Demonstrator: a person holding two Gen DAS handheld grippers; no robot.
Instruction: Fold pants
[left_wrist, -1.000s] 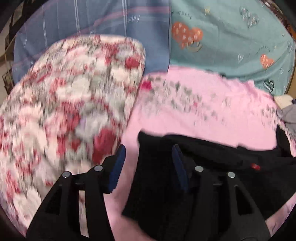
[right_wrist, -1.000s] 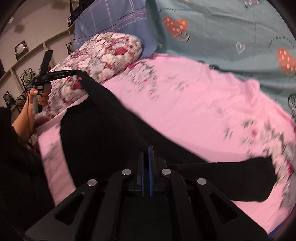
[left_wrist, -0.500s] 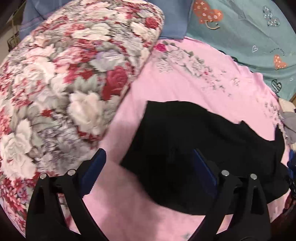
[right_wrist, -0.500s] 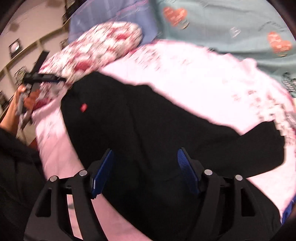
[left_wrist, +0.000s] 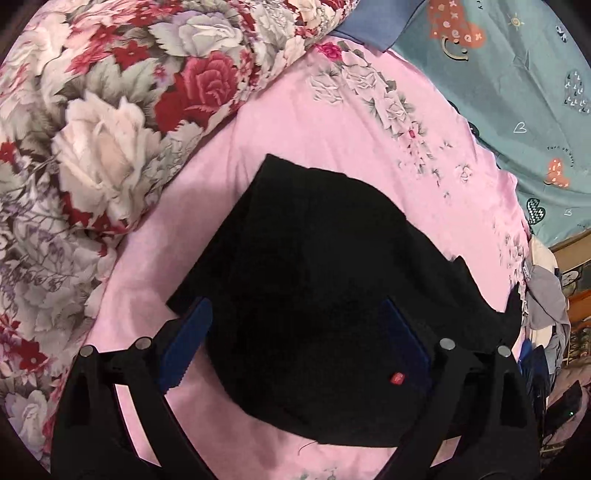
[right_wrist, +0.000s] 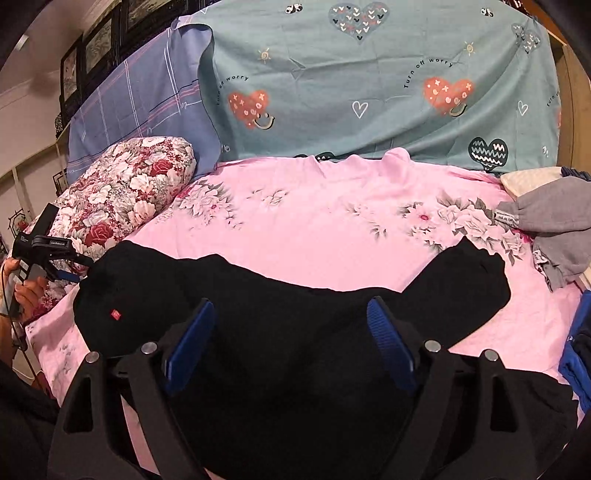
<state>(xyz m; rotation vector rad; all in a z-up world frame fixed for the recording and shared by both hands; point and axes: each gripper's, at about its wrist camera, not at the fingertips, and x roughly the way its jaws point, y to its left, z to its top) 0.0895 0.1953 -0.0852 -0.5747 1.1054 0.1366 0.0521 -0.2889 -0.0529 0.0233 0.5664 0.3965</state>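
Right wrist view, black pants (right_wrist: 280, 332) cut off below, both tools (right_wrist: 290, 341) (left_wrist: 295, 347) wide open, empty.

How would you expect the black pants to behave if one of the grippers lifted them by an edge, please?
The black pants would probably drape and sag: they lie limp on the pink sheet, following its surface with soft, curved edges. They look like thin fabric, so likely light. The leg end would probably trail behind, so lifting one edge may undo the fold.
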